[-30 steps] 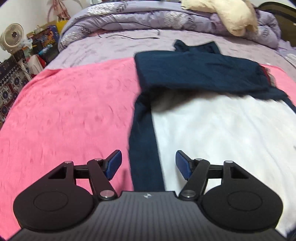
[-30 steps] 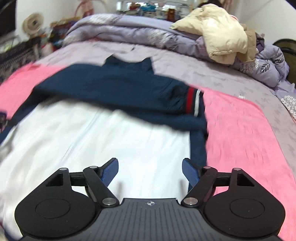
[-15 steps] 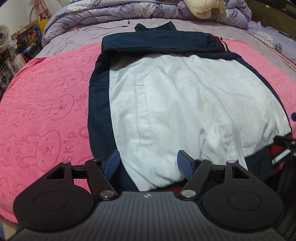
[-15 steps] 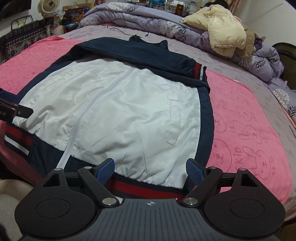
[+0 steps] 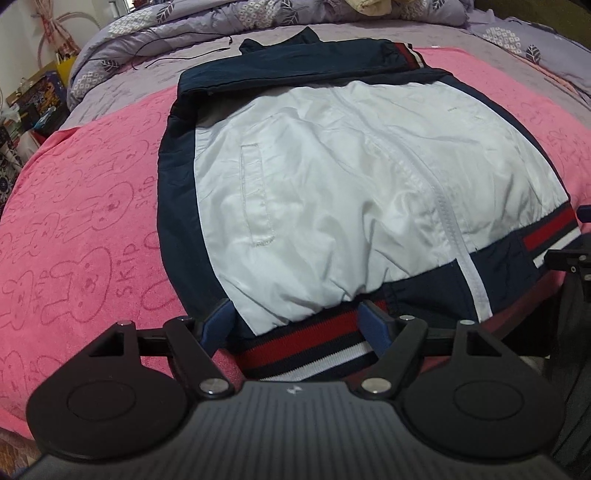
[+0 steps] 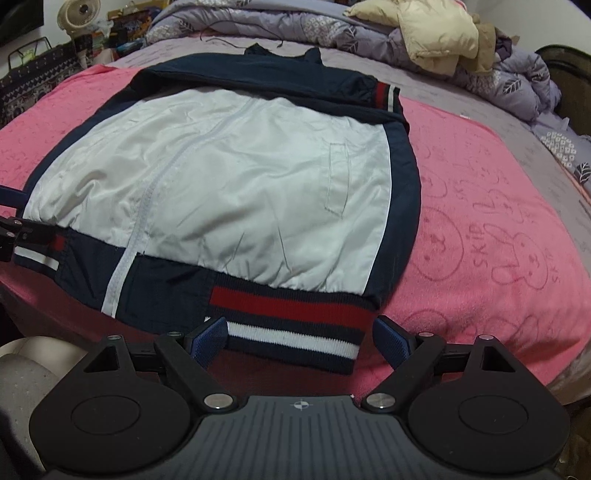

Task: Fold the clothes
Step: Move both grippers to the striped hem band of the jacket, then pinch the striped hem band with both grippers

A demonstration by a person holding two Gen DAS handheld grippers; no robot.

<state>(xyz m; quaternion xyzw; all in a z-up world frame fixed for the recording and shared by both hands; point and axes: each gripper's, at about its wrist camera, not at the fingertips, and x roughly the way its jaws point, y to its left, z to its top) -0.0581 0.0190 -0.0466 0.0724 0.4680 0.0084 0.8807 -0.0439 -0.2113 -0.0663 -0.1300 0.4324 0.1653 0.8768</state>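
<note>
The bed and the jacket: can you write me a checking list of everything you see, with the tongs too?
Surface: pink bunny blanket over a purple sheet.
Job's things: navy and white jacket lying flat, zipped, sleeves folded across the top, striped hem nearest.
Clutter: cream coat on a heaped purple duvet.
Grippers: left tongs and right tongs open at the hem, gripping nothing.
Cables: thin black cord on the sheet.
Surroundings: fan, patterned bag.
</note>
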